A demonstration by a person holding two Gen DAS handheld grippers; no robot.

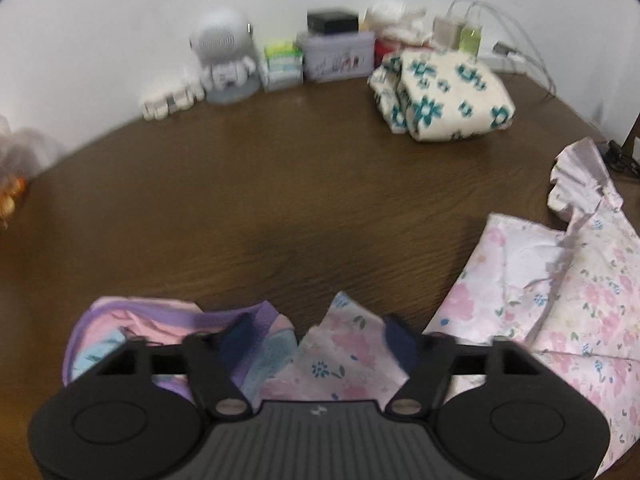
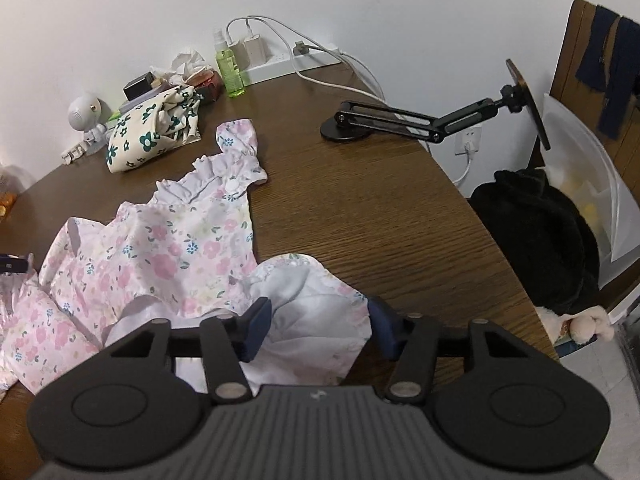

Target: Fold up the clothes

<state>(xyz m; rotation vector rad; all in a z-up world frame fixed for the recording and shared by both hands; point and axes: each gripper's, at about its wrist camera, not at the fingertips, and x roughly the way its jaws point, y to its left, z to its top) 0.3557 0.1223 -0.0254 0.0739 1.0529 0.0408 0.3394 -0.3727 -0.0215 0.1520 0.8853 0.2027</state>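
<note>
The pink floral dress point(image 2: 160, 256) lies spread and crumpled across the brown wooden bench point(image 2: 360, 208), its ruffled collar toward 12 o'clock and its hem at the near edge. The right hand-held gripper point(image 2: 318, 326) stands wide open over the hem, its blue pads on either side of a raised fold of white lining, gripping nothing. The left hand-held gripper point(image 1: 316, 334) is also spread wide; a corner of the floral cloth pokes up between its fingers, though the blur makes it hard to say whether either pad touches it. A purple and pink garment point(image 1: 160, 320) lies bunched under its left finger. At 1 o'clock in the left wrist view, a folded cream garment with green flowers point(image 1: 444, 96) sits well apart from the dress, near the wall clutter.
</note>
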